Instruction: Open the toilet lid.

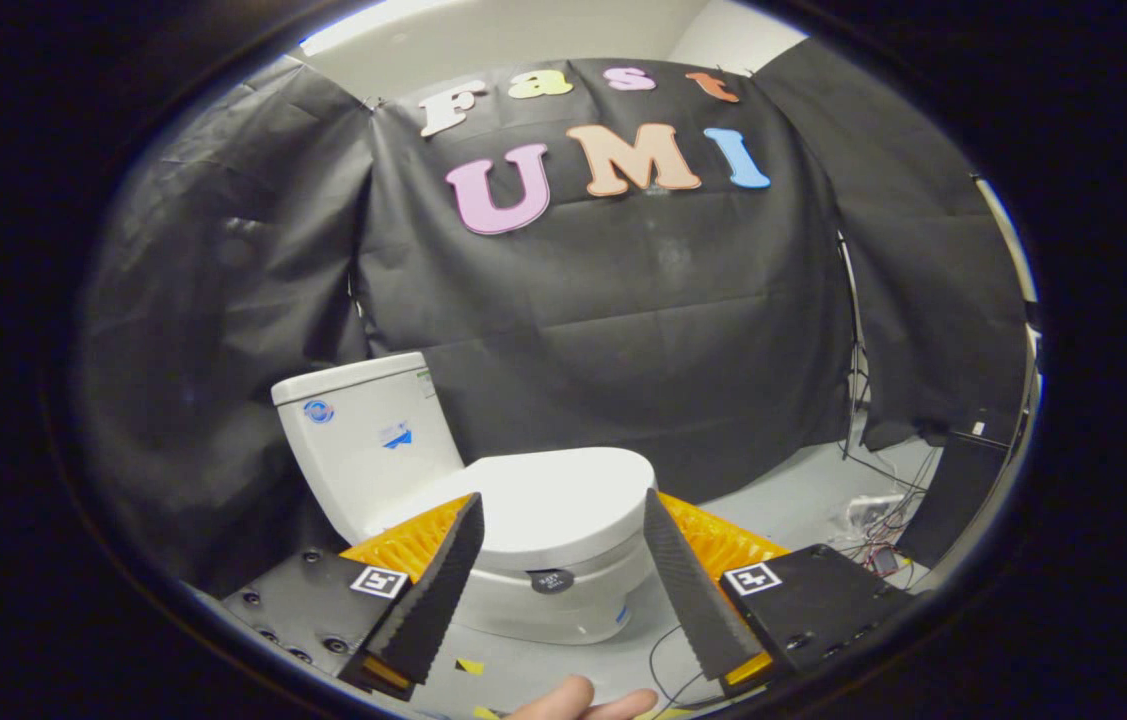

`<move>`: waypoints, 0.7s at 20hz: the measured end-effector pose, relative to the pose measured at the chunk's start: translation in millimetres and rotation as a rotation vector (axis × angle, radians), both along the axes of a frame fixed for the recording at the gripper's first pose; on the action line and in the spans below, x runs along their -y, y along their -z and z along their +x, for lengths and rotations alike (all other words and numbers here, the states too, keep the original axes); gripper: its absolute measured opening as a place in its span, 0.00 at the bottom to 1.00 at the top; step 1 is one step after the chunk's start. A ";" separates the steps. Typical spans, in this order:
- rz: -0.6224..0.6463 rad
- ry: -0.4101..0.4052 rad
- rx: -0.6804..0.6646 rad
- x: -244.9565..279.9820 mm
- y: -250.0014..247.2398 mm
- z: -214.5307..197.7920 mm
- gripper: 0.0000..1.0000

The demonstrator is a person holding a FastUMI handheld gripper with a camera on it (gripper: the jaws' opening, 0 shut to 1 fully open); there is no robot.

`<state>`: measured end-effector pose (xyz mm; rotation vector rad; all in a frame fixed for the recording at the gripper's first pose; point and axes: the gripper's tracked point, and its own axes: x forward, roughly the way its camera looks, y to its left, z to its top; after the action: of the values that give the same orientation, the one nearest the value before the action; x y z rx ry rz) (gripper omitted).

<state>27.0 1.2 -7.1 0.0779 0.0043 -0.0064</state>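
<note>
Facing: a white toilet (483,500) standing on a pale grey floor (783,510) before the black cloth wall (623,330) of the booth.
Gripper: the gripper (563,520) is held in the air short of the toilet, its two fingers spread wide with nothing between them but the view of the bowl; neither finger touches anything.
Toilet lid: the toilet lid (553,505) is down, lying flat and closed on the bowl, just ahead of the fingers at 12 o'clock and framed by the gap between the tips.
Cistern: the cistern (363,435) rises behind the lid at about 10 o'clock from the fingers, with small stickers on its front.
Bowl front: a dark round label (551,580) sits on it under the lid's edge.
Cables: loose cables (873,520) lie on the floor at 3 o'clock, near the wall.
Hand: fingertips of a person's hand (583,702) show at 6 o'clock, below the fingers.
</note>
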 end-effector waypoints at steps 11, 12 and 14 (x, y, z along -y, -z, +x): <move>0.435 -0.040 -0.246 -20.6 127.5 47.0 0.99; 0.480 -0.042 -0.271 -25.3 140.8 49.9 0.98; 0.569 -0.043 -0.282 -31.5 144.4 58.5 0.97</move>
<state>85.5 32.8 -151.5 0.6450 0.2910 0.0267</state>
